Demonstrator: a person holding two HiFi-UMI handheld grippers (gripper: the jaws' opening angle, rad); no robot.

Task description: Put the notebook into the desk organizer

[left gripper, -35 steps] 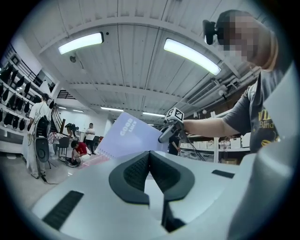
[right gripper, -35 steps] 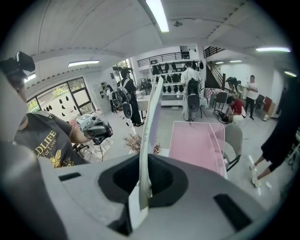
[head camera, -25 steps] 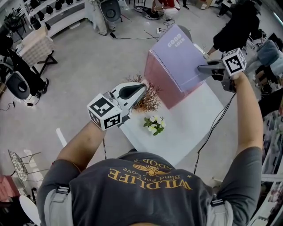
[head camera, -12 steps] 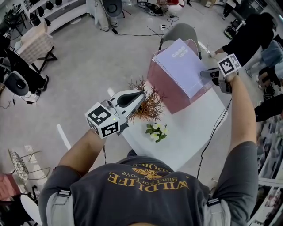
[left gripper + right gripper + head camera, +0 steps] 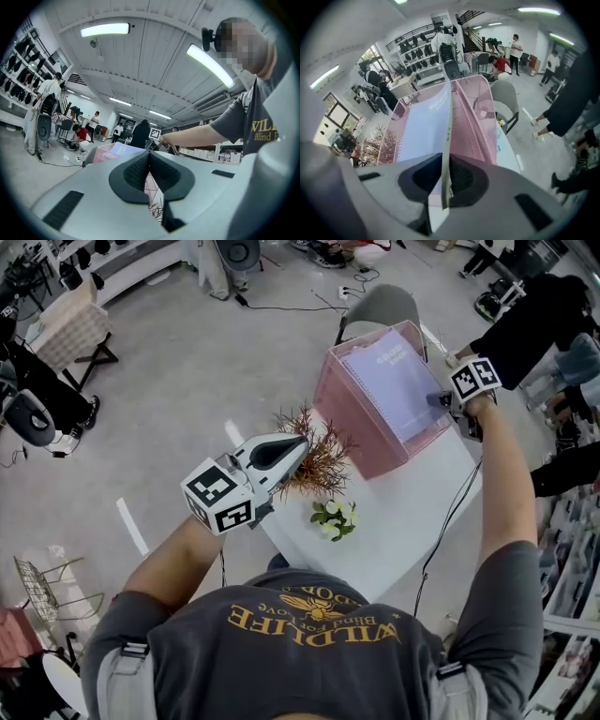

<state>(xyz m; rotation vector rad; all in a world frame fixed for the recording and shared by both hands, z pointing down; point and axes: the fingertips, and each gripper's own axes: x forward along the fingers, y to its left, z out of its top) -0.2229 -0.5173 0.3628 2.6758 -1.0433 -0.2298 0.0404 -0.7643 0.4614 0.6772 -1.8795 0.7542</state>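
Observation:
A pink mesh desk organizer (image 5: 349, 409) stands at the far end of the white table (image 5: 403, 521). A lavender spiral notebook (image 5: 394, 390) stands on edge inside it, leaning a little. My right gripper (image 5: 439, 400) is shut on the notebook's near right edge. In the right gripper view the notebook's edge (image 5: 446, 136) runs straight between the jaws of the right gripper (image 5: 445, 180), with the organizer's mesh wall (image 5: 474, 117) on its right. My left gripper (image 5: 298, 446) hovers shut and empty over the table's left edge. In the left gripper view the organizer (image 5: 110, 152) lies beyond the left gripper (image 5: 149, 161).
A dried brown twig plant (image 5: 317, 463) and a small bunch of white flowers (image 5: 333, 515) sit on the table near the left gripper. A grey chair (image 5: 380, 307) stands behind the table. People (image 5: 525, 320) stand at the right; cables cross the floor.
My right gripper has gone down and forward with the notebook, which went from tilted above the organizer to standing inside it. The left gripper has barely moved.

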